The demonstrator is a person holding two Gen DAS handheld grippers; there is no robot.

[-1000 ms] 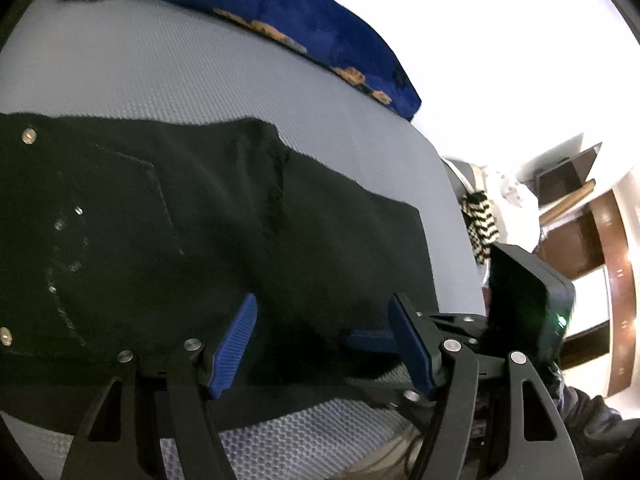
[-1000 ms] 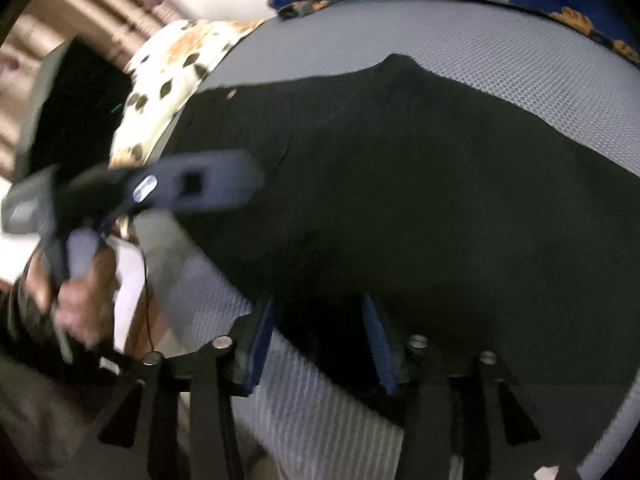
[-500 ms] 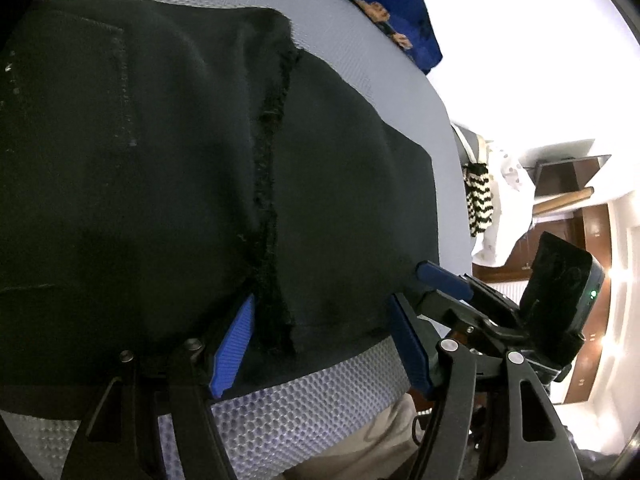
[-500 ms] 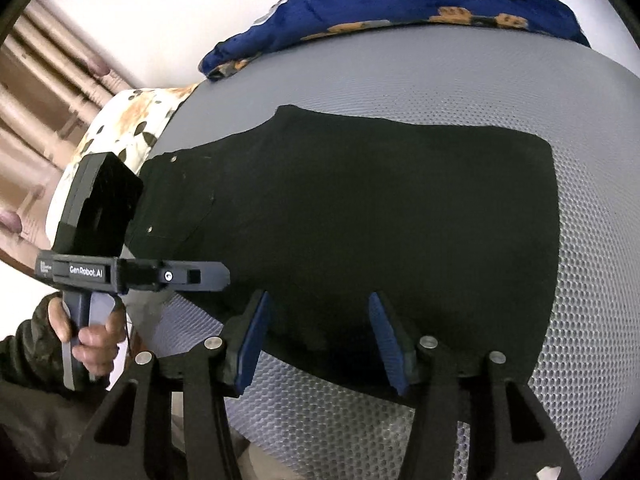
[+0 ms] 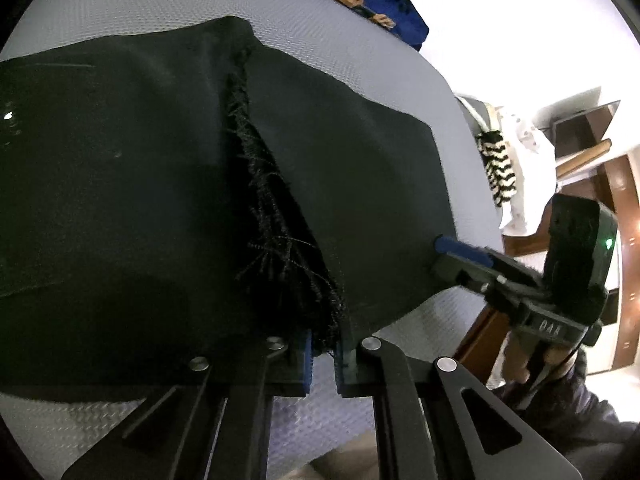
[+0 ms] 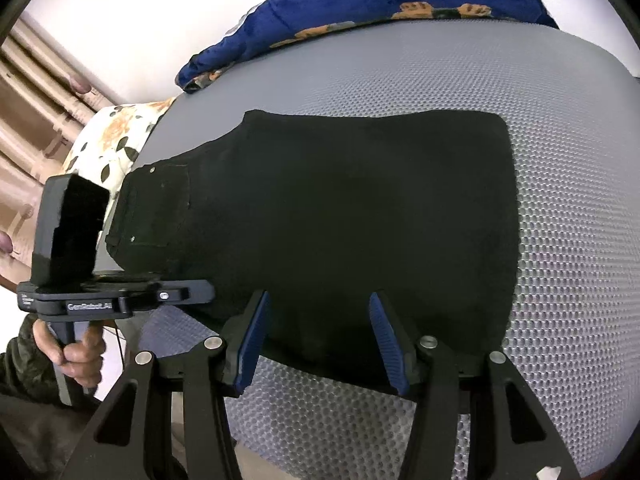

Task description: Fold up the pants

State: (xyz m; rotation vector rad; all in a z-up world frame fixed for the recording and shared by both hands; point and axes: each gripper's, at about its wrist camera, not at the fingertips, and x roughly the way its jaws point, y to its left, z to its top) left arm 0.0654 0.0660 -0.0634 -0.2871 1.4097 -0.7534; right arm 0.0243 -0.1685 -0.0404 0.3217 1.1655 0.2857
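Grey mesh bed (image 6: 560, 200) under black pants (image 6: 340, 208): left gripper (image 5: 322, 354) snaps shut on the frayed hem (wide open a moment ago); right gripper (image 6: 320, 344) stays half-open straddling the near edge, so one corner's secured.

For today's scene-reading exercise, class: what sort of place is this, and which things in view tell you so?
Probably a bedroom at home. Black pants lie on a grey mesh-covered bed, a blue blanket and a floral pillow sit at its far end, and wooden furniture stands beside it.
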